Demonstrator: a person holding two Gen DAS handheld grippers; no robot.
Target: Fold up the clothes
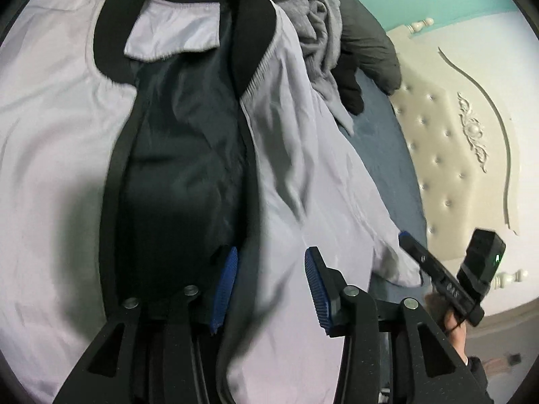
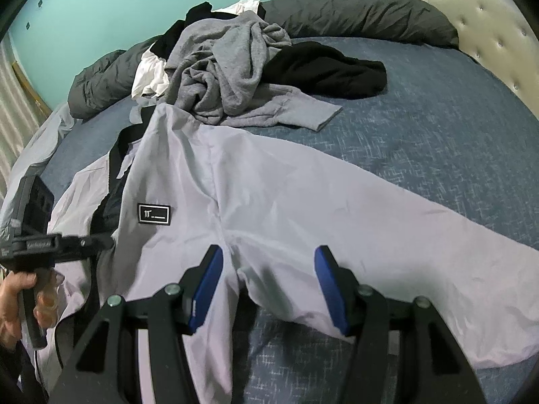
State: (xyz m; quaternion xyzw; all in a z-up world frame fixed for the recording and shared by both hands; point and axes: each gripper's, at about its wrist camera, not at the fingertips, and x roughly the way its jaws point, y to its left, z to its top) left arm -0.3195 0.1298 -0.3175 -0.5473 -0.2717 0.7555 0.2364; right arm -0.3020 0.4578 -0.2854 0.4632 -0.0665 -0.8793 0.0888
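A pale lavender jacket (image 1: 60, 128) with black trim and a dark lining (image 1: 182, 155) lies open, front up, on the bed. My left gripper (image 1: 269, 286) is open low over its right front panel, and that cloth runs between the two blue pads (image 1: 224, 286). My right gripper (image 2: 269, 286) is also open, hovering at the jacket (image 2: 269, 195) where the sleeve (image 2: 421, 235) meets the body, with a fold of cloth between its fingers. A small black label (image 2: 154, 214) sits on the chest. The left gripper (image 2: 101, 240), held by a hand (image 2: 17, 289), touches the jacket's front edge.
A heap with a grey sweatshirt (image 2: 229, 67), a black garment (image 2: 323, 67) and a white one (image 2: 151, 74) lies just beyond the collar. A dark grey duvet (image 2: 353, 17) lines the far side of the blue bed sheet (image 2: 438, 134). A cream tufted headboard (image 1: 448, 155) stands at right.
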